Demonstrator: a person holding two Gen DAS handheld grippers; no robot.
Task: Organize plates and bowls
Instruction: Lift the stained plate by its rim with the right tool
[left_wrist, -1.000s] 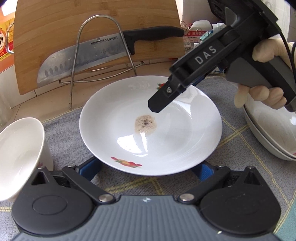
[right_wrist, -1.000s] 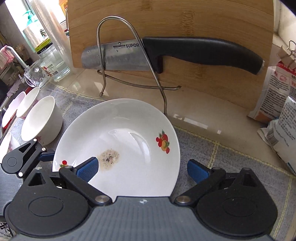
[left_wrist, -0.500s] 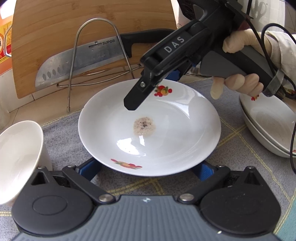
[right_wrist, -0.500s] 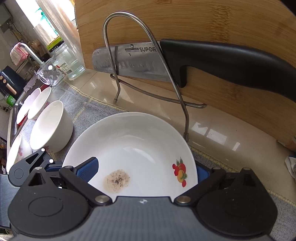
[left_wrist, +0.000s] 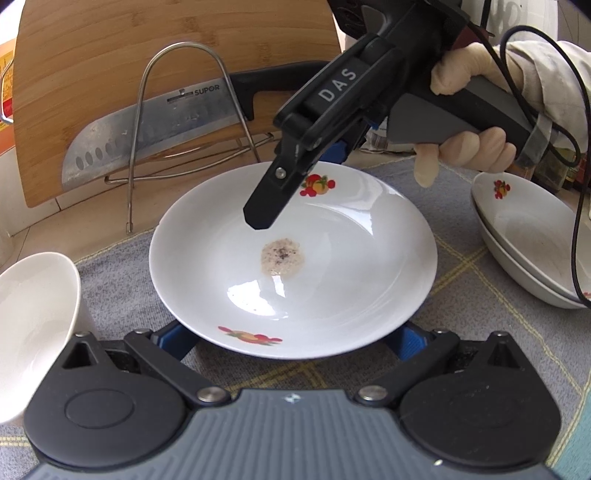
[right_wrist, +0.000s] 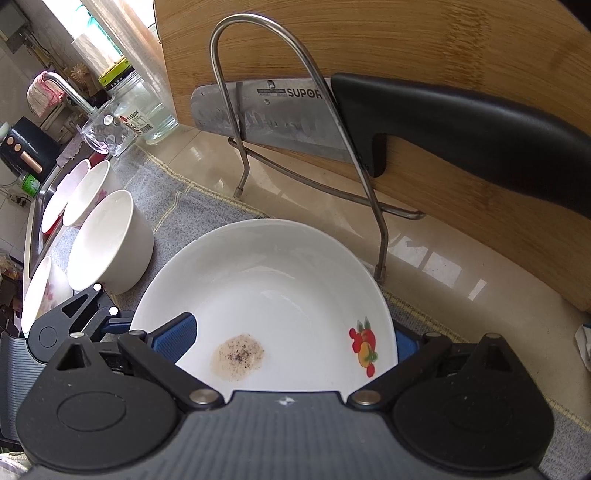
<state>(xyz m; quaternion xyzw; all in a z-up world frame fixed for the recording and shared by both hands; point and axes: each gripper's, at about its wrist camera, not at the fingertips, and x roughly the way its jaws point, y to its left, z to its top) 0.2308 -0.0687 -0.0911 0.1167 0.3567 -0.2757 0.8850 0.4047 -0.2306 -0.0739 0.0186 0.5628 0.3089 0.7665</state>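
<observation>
Plate (left_wrist: 332, 266), white with fruit prints and a speckled brown stain (left_wrist: 282, 255) at its middle, lies flat on grey cloth (left_wrist: 118, 273) on the counter; left gripper (left_wrist: 291, 338) sits low at the plate's near rim, blue fingers spread wide on either side of it and partly under the edge, released, grasping nothing; right gripper (left_wrist: 295, 177), held by a gloved hand (left_wrist: 469, 147), reaches over the far rim near a fruit print, tilted downward; in its own view right gripper (right_wrist: 291, 339) has one blue finger over the plate (right_wrist: 266, 288) inside and the other outside below the rim, jaws spread, not clenched; whether the pads touch the plate, cannot tell; stacked plates (left_wrist: 528, 240) sit to the right, apart; white bowl (left_wrist: 33, 314) just left of the plate; more bowls (right_wrist: 85, 192) further left toward the sink edge; behind, cutting board (left_wrist: 147, 62) leans upright, knife (left_wrist: 166, 129) resting across a wire rack (left_wrist: 184, 122) in front of it; glass jar (right_wrist: 147, 107) stands beside the board.
</observation>
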